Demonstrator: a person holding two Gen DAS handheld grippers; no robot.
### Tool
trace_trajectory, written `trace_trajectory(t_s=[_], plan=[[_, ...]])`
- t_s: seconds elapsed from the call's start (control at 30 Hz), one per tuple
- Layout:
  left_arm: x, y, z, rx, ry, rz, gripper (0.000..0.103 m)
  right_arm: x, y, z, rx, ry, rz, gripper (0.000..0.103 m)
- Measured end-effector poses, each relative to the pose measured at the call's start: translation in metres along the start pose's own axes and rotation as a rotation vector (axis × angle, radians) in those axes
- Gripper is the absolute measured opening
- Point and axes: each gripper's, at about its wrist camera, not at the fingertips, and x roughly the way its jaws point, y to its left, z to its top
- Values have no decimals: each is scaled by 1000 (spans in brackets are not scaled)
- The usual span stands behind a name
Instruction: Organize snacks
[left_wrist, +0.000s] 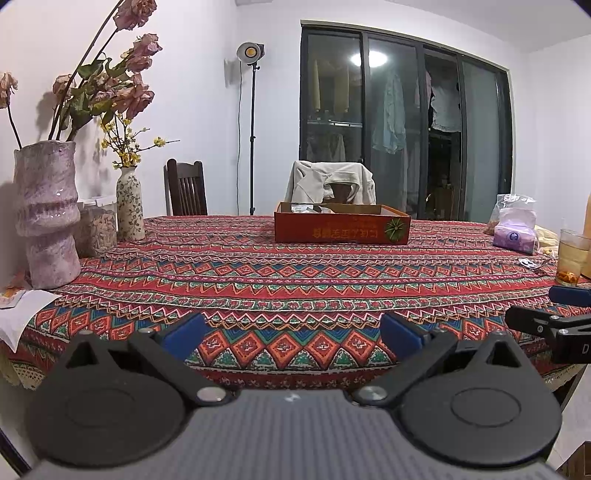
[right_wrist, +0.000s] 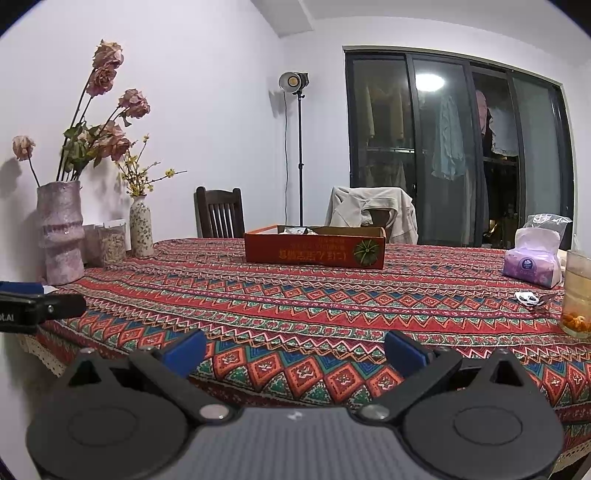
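Left wrist view: the left gripper (left_wrist: 291, 334) hangs over the near edge of the red patterned tablecloth (left_wrist: 295, 280), blue pads spread wide and holding nothing; the right gripper (right_wrist: 295, 350) is likewise wide open and empty. The shallow red cardboard box (left_wrist: 341, 224), with pale wrappers just visible inside, sits well across the table. Risks appear to lie at the right edge: a glass of yellowish drink (right_wrist: 577, 293) and a purple tissue pack (right_wrist: 532, 266) stand near any reach toward the small loose wrapper (right_wrist: 528, 298), and a careless sweep could tip the glass.
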Motion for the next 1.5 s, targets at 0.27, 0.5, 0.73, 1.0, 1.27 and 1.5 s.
trace_trajectory(t_s=[0.27,0.5,0.73,1.0,1.27,1.5], plan=[[0,1,1,2,0,-1,103,0,0,-1,-4,-4,0,103],[0,1,2,4,-4,-2,103,0,-1,-1,-5,-5,2,103],[0,2,3,5,-6,-1,103,0,-1,-2,-9,-5,2,103],[-2,2,3,14,-16,-8,103,-3,-4,-1,2,-13,-2,103],[-1,3,2,6,-16,-20,103,-3,-4,0,6,-15,-5,103],[-2,4,0,0,-29,-20,103,-3,-5,0,5,-15,-4,103]])
